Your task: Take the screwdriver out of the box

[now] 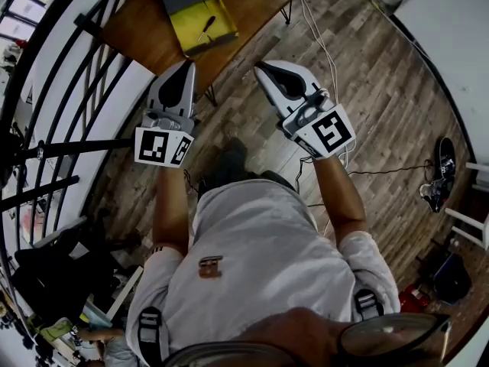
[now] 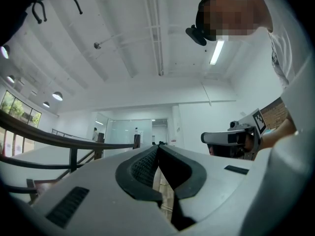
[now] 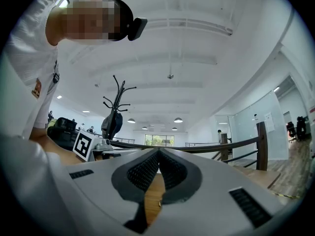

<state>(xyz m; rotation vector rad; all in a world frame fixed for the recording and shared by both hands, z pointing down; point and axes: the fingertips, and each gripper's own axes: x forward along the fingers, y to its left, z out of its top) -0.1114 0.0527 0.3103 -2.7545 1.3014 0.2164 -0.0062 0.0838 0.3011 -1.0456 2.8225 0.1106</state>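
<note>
In the head view an open box (image 1: 200,15) with a yellow inside lies on a wooden table (image 1: 145,29) at the top. A dark screwdriver (image 1: 206,27) rests in it. My left gripper (image 1: 189,65) is shut and empty, its tips just short of the table's near edge below the box. To its right my right gripper (image 1: 260,68) is also shut with nothing held, over the wooden floor. In the left gripper view the left gripper (image 2: 158,148) has its pads together. The right gripper view shows the right gripper (image 3: 158,152) with its tips closed too.
A black railing (image 1: 53,90) runs down the left side. White cables (image 1: 325,52) trail across the wooden floor on the right, near a shoe (image 1: 439,174) and a white chair (image 1: 474,220). A white table (image 1: 451,21) stands at the top right. Bags and clutter (image 1: 53,274) lie at the lower left.
</note>
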